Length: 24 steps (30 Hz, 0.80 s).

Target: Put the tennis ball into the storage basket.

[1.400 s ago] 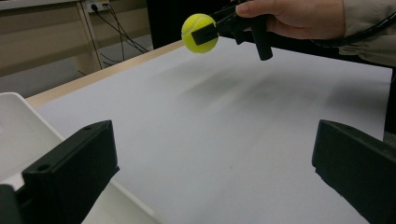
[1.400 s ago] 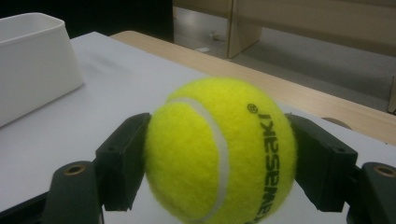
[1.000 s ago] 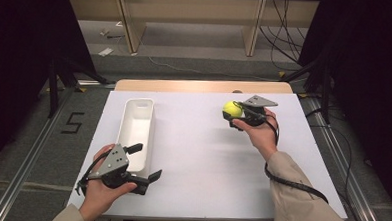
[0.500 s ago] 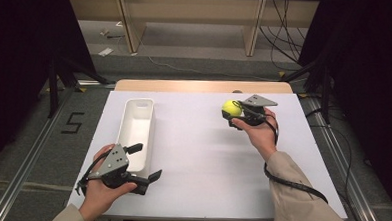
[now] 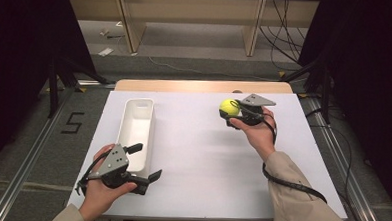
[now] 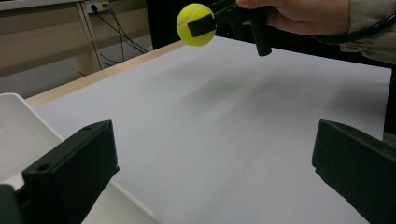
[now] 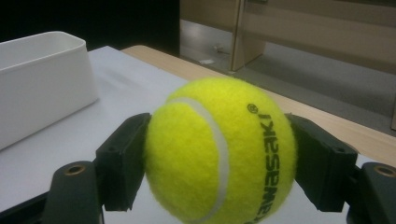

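A yellow tennis ball point(image 5: 229, 107) hangs above the far right of the white table point(image 5: 207, 156), and my right gripper point(image 5: 230, 111) is shut on it. In the right gripper view both black jaws press on the sides of the ball point(image 7: 219, 151). The left gripper view shows the ball point(image 6: 196, 24) lifted off the tabletop, clamped by that far gripper. My left gripper point(image 5: 144, 164) rests at the near left of the table, its jaws wide apart with nothing between them. A long white bin point(image 5: 137, 130) lies just beyond it, empty.
The table's wooden far edge point(image 5: 200, 85) borders grey floor with cables and wooden furniture legs. The white bin's wall point(image 7: 42, 84) stands to the left in the right gripper view. A metal rail point(image 5: 26, 163) runs along the table's left side.
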Tool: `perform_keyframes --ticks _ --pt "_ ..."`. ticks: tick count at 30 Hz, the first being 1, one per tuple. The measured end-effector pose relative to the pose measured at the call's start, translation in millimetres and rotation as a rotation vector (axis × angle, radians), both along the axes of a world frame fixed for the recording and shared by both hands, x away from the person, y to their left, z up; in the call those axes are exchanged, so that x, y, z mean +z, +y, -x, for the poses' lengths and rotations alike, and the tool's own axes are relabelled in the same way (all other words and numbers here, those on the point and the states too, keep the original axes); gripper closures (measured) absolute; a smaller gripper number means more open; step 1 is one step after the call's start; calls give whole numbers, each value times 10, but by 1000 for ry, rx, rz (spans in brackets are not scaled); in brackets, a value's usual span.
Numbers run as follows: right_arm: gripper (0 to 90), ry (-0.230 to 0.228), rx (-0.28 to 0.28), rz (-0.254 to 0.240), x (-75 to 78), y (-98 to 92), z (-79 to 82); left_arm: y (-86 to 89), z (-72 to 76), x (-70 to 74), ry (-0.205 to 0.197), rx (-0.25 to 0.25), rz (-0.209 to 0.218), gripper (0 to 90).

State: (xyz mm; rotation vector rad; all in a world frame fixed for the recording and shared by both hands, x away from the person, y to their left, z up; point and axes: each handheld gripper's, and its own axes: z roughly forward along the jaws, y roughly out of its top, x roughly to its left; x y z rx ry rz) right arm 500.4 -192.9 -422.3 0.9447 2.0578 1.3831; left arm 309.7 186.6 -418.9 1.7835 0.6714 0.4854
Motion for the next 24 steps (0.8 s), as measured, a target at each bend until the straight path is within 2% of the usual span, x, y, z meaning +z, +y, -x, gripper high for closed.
perform_keyframes --ticks 24 --pt "272 -16 22 -1 56 97 37 0 3 -1 3 1 4 0"
